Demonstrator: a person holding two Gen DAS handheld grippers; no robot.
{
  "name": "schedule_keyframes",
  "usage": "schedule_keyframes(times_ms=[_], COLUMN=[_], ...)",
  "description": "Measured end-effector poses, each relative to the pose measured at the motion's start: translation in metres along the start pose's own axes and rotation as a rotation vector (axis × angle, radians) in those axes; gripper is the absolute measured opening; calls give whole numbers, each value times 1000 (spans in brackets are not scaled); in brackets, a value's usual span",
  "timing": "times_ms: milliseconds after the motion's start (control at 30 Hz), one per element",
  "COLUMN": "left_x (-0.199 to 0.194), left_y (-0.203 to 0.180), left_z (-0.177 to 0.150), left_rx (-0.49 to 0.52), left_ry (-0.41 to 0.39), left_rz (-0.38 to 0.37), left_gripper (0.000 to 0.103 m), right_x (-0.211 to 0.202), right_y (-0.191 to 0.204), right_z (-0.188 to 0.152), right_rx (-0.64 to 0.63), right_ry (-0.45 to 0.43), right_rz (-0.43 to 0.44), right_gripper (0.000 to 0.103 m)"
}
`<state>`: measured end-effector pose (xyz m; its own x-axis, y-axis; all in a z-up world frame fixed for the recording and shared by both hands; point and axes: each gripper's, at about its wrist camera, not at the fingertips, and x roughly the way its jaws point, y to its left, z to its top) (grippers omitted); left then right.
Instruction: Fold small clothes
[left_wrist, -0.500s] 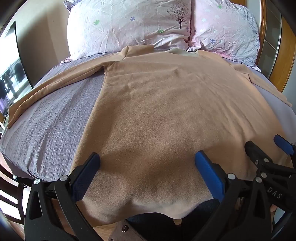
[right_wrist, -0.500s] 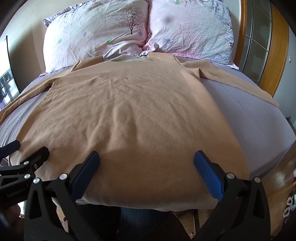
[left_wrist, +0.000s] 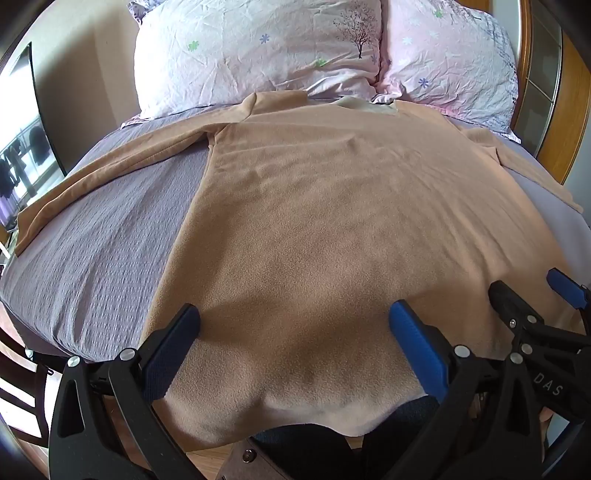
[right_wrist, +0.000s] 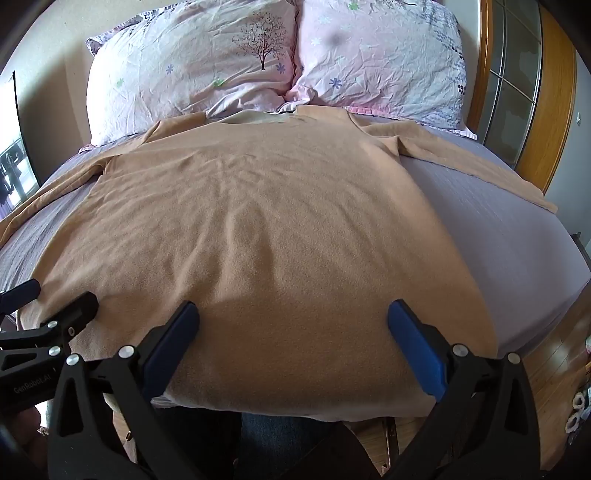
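Note:
A tan long-sleeved fleece top (left_wrist: 332, 221) lies spread flat on the bed, collar toward the pillows, both sleeves stretched out sideways, hem hanging over the near edge. It also shows in the right wrist view (right_wrist: 266, 229). My left gripper (left_wrist: 293, 325) is open, held just above the hem at its left part. My right gripper (right_wrist: 293, 325) is open above the hem's right part. The right gripper also appears in the left wrist view (left_wrist: 532, 295), and the left gripper in the right wrist view (right_wrist: 51, 299). Neither holds cloth.
The bed has a lilac sheet (left_wrist: 96, 251). Two floral pillows (right_wrist: 192, 74) lean against a wooden headboard (right_wrist: 557, 110). A window (left_wrist: 22, 147) is at the left. Wooden floor (right_wrist: 561, 354) lies to the right of the bed.
Both views sit slightly closer and lower over the hem; the top has not moved and both grippers stay open.

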<state>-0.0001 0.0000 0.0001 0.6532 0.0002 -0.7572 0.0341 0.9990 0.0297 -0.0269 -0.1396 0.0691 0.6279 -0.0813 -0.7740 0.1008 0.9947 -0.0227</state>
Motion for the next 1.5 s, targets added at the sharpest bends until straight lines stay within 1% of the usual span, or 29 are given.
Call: schedule_keyframes(times_ms=[1033, 1500], left_x=[0, 0], left_y=[0, 0], left_z=[0, 0], left_rx=[0, 0], left_ry=[-3, -5], left_rz=[0, 0], left_gripper=[102, 102], right_x=[3, -1], right_y=[2, -1], right_z=[-3, -3], right_rx=[1, 0], right_ry=[-9, -28], right_rz=[2, 5], right_gripper=[101, 101])
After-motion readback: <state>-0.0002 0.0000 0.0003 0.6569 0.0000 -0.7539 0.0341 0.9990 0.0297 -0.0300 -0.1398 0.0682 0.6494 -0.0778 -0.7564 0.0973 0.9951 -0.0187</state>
